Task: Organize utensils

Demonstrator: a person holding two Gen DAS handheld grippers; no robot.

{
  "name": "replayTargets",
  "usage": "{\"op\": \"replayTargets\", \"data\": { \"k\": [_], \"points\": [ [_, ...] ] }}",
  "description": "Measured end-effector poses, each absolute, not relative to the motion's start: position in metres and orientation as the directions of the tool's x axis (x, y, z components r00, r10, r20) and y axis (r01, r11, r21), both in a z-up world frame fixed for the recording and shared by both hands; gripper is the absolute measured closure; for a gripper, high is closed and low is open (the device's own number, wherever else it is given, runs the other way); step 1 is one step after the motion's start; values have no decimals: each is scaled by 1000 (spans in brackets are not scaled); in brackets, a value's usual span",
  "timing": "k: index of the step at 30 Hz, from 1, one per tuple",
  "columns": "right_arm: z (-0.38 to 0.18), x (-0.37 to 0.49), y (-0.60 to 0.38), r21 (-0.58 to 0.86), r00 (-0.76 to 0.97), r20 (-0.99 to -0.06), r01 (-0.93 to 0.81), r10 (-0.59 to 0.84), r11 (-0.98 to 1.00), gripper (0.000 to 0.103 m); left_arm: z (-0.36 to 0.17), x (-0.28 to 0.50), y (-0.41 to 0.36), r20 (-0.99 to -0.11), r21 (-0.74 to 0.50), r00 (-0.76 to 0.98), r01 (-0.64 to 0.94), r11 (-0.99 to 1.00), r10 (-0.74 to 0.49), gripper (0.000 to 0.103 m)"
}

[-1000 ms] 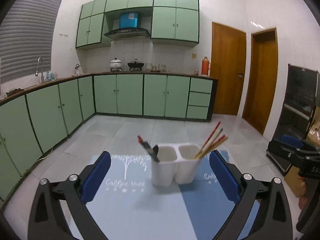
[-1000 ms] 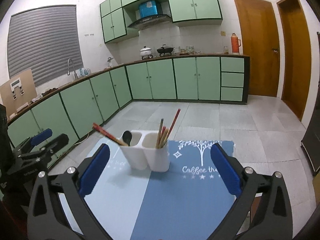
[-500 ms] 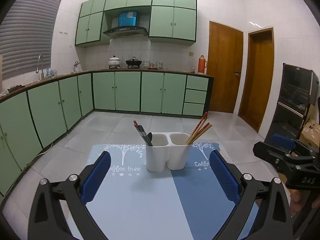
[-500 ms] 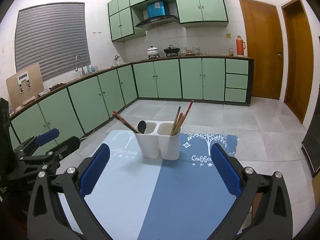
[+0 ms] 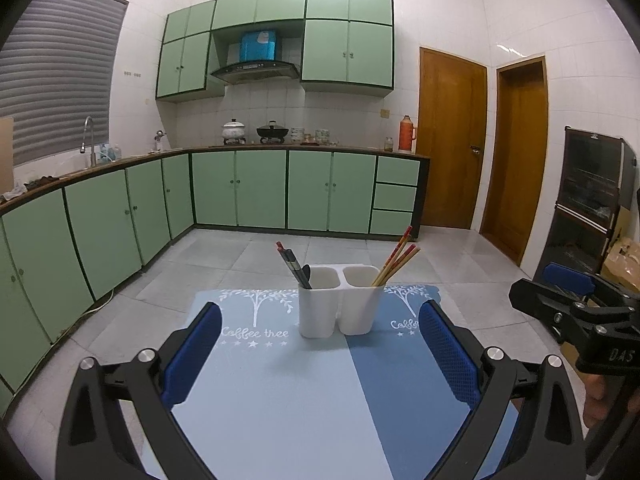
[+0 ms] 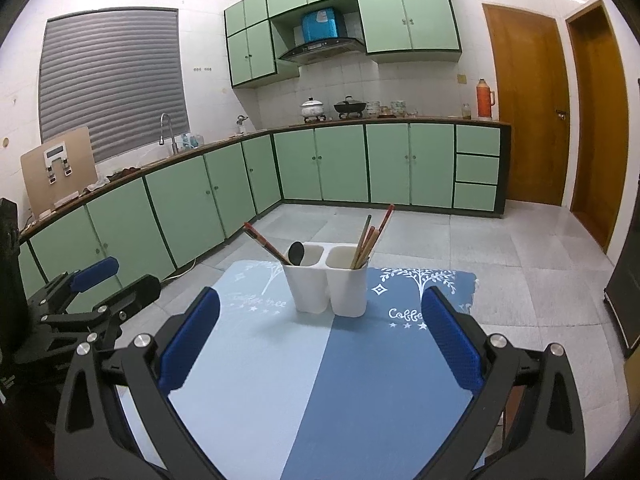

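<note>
Left gripper [image 5: 320,350] spread wide over the blue mat [image 5: 304,396], clamping nothing. White holder [image 5: 339,300] upright near the mat's far edge, between both sets of pads: dark chopsticks [image 5: 291,261] and spoon [image 5: 306,273] in its left cup, wooden chopsticks [image 5: 396,255] in its right. Right gripper [image 6: 320,346] equally wide apart, empty.

both views are evenly lit by indoor ceiling light, a little dim with a cool cast. a glare streak shows high on the right wall [image 5: 510,49]. shadows on the mat [image 6: 360,380] are soft. fisheye bends the cabinets [image 5: 100,220], corners vignette black; focus is sharp
</note>
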State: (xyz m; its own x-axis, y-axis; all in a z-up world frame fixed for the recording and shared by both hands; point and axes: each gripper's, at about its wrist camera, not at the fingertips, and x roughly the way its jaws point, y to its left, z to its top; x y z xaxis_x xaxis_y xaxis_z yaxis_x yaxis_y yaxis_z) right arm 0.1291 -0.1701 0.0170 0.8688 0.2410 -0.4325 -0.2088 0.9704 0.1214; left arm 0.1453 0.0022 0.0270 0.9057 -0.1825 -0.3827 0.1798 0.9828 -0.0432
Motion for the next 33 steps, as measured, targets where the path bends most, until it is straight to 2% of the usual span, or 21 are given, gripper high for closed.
{"op": "replayTargets", "data": {
  "k": [33],
  "points": [
    [16,121,-163,111,870,-427,-221,247,969,5,31,128,0,-367,-32,913,179,983,-178,6]
  ]
}}
